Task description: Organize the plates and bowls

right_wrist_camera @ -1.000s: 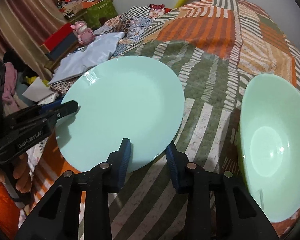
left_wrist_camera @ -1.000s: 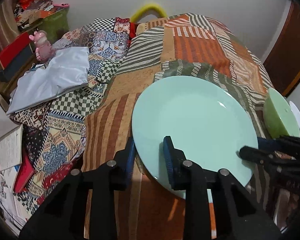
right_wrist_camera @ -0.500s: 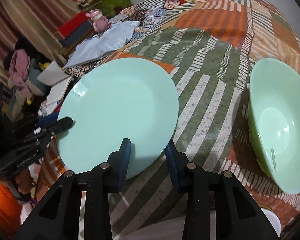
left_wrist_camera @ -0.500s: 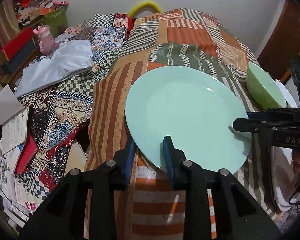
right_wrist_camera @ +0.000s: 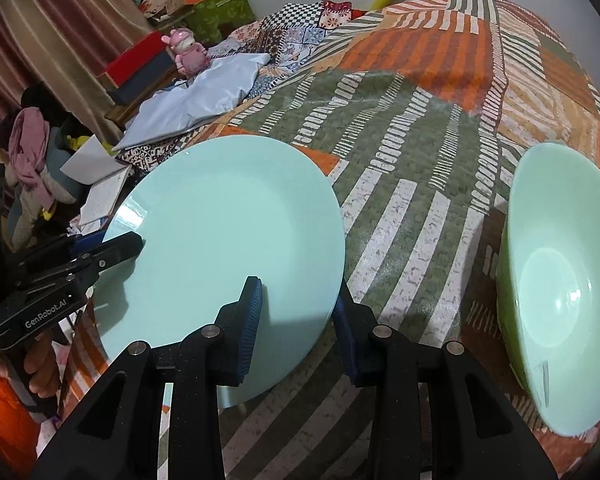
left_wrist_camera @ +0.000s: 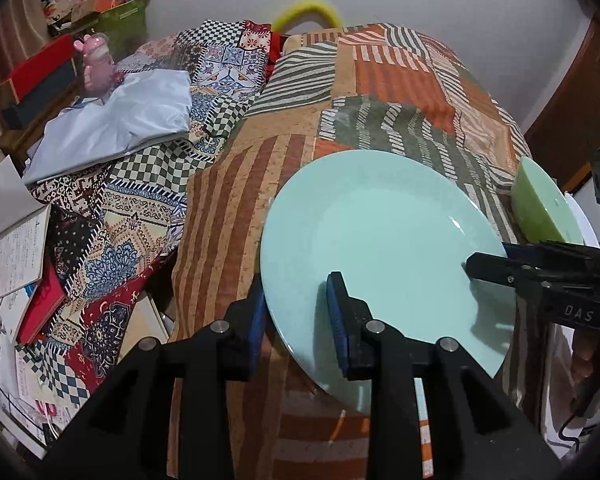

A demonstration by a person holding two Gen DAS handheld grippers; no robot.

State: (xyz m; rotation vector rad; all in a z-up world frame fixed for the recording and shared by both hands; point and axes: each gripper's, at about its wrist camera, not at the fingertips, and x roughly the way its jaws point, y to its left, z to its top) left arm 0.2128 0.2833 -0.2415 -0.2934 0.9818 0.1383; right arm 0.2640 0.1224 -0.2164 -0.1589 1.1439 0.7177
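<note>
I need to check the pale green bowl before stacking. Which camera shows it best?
The right wrist view: the pale green bowl faces the camera, showing its whole inside and most of its rim. The left wrist view catches only a sliver of its outer wall at the right edge, behind the right gripper.

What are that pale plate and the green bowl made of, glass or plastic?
Plate: glazed ceramic or milk glass, likely; smooth, glossy, with sharp light glints on its rim. Bowl: similar opaque, shiny green ware, bright highlights inside. Hard plastic cannot be ruled out by sight.
</note>
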